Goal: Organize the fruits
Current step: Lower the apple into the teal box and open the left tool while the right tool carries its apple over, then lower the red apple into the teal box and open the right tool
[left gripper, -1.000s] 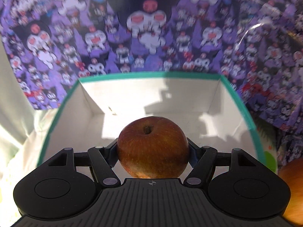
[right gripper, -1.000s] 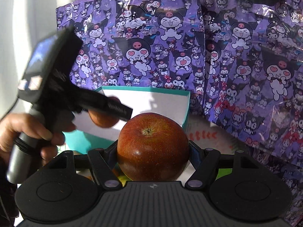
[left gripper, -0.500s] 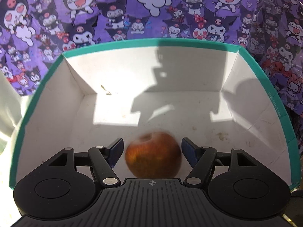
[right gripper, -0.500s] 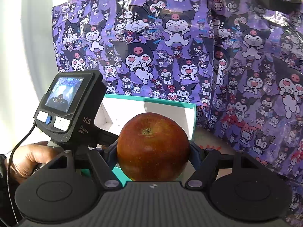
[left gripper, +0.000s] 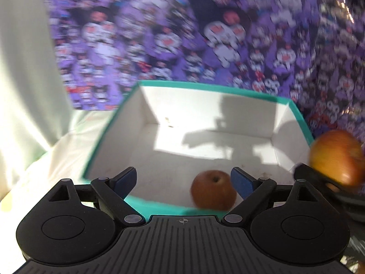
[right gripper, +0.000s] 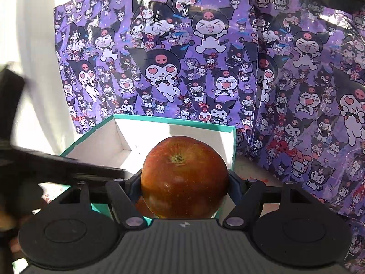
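Inside the teal-rimmed white box [left gripper: 107, 137], down on its floor near the front wall, sits a russet-red apple [left gripper: 213, 190], stem dimple up, skin matte and a touch blurred. The left gripper [left gripper: 183, 180] hovers above it with its jaws opening wide; the blue pads [left gripper: 241, 181] stand clear of the fruit, the apple lying below and toward the right-hand pad, released and touching neither. Sun cuts a bright patch across the box floor, with the tool's shadow on the back wall.

Over on the right wrist view, the right gripper [right gripper: 183, 182] is clamped on a second apple [right gripper: 184, 178], darker red with golden flecks round the stem, glossy in the light. It fills the span between the fingers, held above the box's near right corner [right gripper: 232, 146]. Behind everything hangs a purple cartoon-print bag [right gripper: 205, 57].
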Motion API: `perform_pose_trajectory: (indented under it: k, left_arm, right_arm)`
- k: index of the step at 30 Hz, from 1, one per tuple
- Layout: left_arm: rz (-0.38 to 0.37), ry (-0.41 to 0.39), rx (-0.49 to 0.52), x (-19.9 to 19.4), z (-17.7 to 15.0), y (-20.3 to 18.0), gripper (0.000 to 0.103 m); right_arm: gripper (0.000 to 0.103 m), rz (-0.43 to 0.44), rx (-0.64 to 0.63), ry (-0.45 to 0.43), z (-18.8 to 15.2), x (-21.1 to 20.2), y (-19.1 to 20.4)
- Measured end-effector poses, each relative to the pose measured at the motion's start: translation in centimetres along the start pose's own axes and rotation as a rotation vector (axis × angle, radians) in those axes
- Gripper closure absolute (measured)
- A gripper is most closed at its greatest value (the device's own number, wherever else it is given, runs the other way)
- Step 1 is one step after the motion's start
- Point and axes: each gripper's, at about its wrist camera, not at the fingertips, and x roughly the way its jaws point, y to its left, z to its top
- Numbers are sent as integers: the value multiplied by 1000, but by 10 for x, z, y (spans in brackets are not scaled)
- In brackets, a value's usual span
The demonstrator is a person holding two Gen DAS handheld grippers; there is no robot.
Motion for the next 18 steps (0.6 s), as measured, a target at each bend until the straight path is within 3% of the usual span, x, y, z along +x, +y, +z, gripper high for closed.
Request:
perform_pose_trajectory:
  k: [2, 7, 18]
  left_arm:
    - [39, -16, -20, -14, -5, 4, 9]
    - [-67, -1, -34, -30, -17, 13, 8]
    - [-59, 16, 20, -32, -30, 7, 8]
  right_arm:
    - [31, -9, 11, 12, 1, 5, 1]
    - [31, -35, 22, 61, 2, 21, 5]
    - [31, -58, 9, 137, -5, 45, 11]
